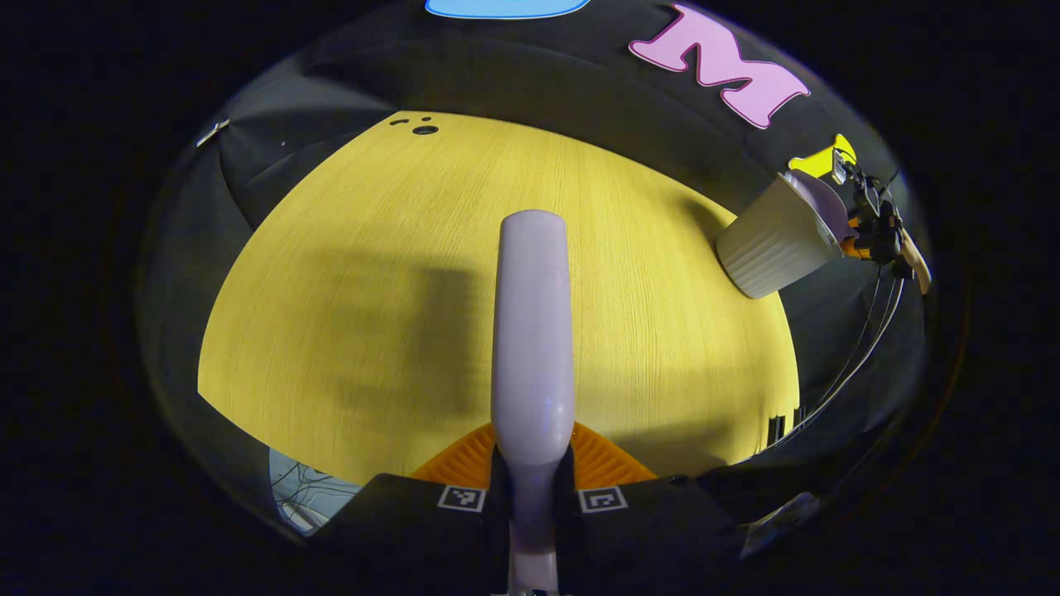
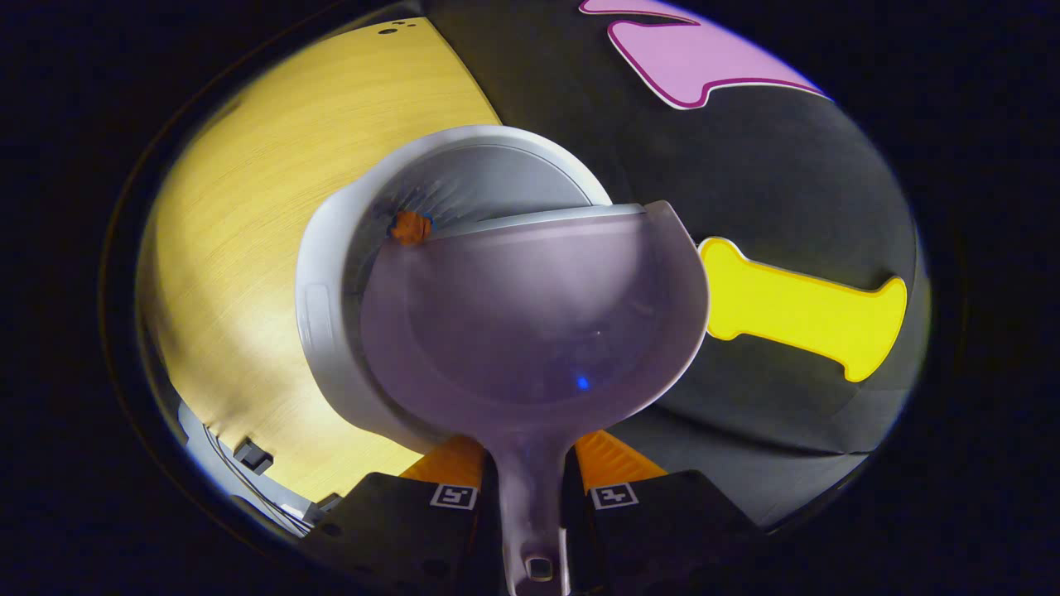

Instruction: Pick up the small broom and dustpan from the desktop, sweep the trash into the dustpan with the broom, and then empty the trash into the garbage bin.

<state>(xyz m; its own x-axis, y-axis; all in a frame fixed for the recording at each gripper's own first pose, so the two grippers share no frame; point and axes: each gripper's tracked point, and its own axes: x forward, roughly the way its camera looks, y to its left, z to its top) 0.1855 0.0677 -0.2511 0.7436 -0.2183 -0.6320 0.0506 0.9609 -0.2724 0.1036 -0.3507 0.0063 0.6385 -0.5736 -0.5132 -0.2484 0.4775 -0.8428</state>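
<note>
Nearest you in the left gripper view, your left gripper (image 1: 531, 488) has its fingers clenched on the broom's handle (image 1: 532, 331), which stands out ahead over the yellow wooden table (image 1: 348, 273). Farther off to the right, the garbage bin (image 1: 774, 240) sits at the table's edge, with the dustpan (image 1: 824, 203) tipped over its mouth and your other gripper (image 1: 874, 228) behind it.

In the right gripper view, your right gripper (image 2: 530, 488) grips the dustpan's handle (image 2: 530, 505). The pan (image 2: 530, 323) tilts over the bin's opening (image 2: 331, 273), and a small orange scrap (image 2: 410, 227) lies just past its front lip inside the bin.
</note>
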